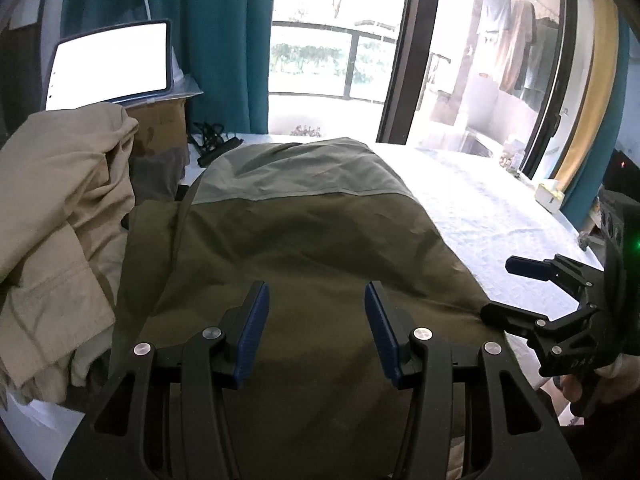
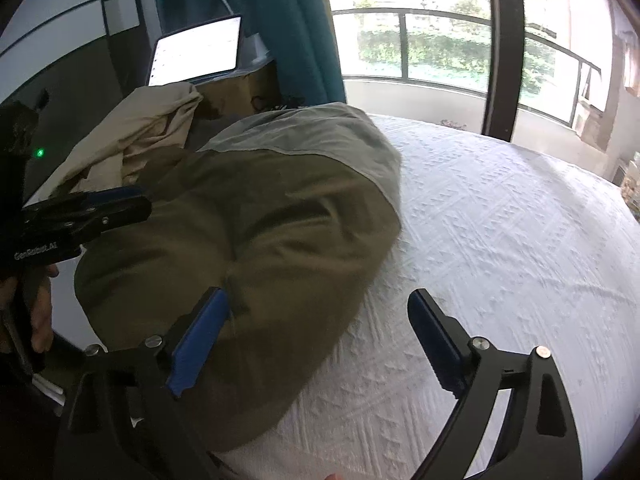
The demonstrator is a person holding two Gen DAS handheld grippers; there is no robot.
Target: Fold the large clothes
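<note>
Our left claw [image 1: 316, 332] hangs over the near part of the olive garment [image 1: 304, 256], its blue pads [image 1: 252, 332] spread partway with nothing pinched between them; whether the tips brush the cloth we cannot tell. Our right claw [image 2: 316, 344] stands spread wide, empty, its left pad [image 2: 198, 344] just at the garment's near right fold and its right pad over bare white bedspread [image 2: 500, 240].

The garment lies folded on the bed, along its left side, running from the near edge toward the far edge, with a paler grey-green panel [image 1: 296, 172] at the far end.

The left wrist view shows the right claw [image 1: 516, 292] from the side, at the garment's right edge, with a hand [image 1: 588, 384] gripping its handle. It alone shows clothes hanging [image 1: 516, 40] beyond the glass on the right and a small white box [image 1: 550, 196] at the bed's right edge.

The right wrist view shows the left claw [image 2: 100, 208] side-on above the garment's left part, and far more of the open bedspread.

Both views show a heap of beige cloth [image 1: 60, 208] at the bed's left side, a lit screen [image 1: 110, 64] on a cardboard box [image 1: 164, 124] behind it, teal curtains [image 1: 228, 40] and a balcony railing [image 1: 352, 60].
</note>
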